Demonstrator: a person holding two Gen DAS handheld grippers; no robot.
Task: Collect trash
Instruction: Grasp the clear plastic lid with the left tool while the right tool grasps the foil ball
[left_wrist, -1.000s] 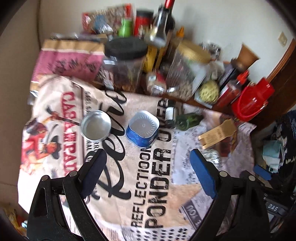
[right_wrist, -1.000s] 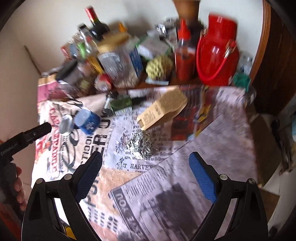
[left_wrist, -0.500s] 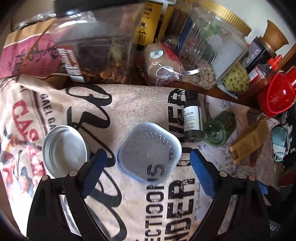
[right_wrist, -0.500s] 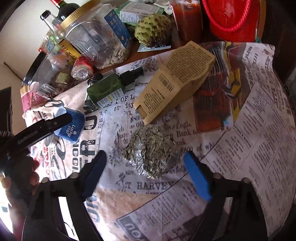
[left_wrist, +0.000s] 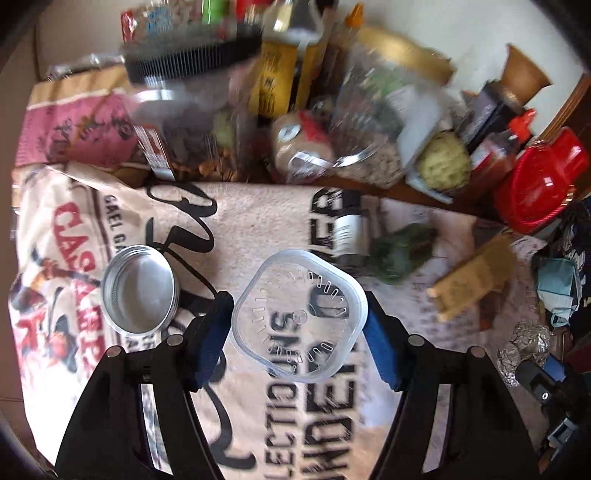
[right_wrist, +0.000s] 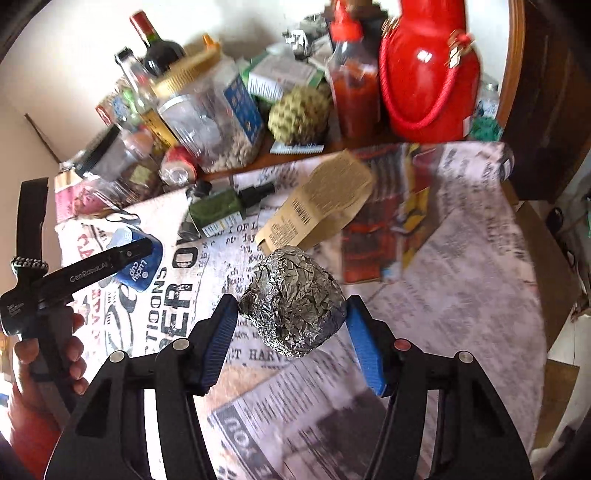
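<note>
— Left gripper (left_wrist: 297, 325)? 
— Clamped on the clear plastic cup (left_wrist: 299, 314), raised off the printed cloth (left_wrist: 258, 221); metal lid (left_wrist: 138, 290) just beside, jars (left_wrist: 192, 122) crowding the far edge.

— Right gripper (right_wrist: 291, 325)? 
— Pinching the foil ball (right_wrist: 293, 299), near the brown carton (right_wrist: 317, 208); open cloth toward the right bench edge.

Colours are all over the place here. The clear square plastic cup (left_wrist: 300, 314) shows bold black lettering through its base, off the beige newspaper-print tablecloth (left_wrist: 258, 221), which has red lettering at its left. Left of the cup sits a silver round metal lid (left_wrist: 138, 290). The crumpled silver foil ball (right_wrist: 293, 301) sits between royal-blue ribbed pads (right_wrist: 364, 345). Farther back: a tan barcoded cardboard packet (right_wrist: 321, 206), dark green glass bottle (right_wrist: 218, 208), glossy red jug (right_wrist: 428, 70).
</note>
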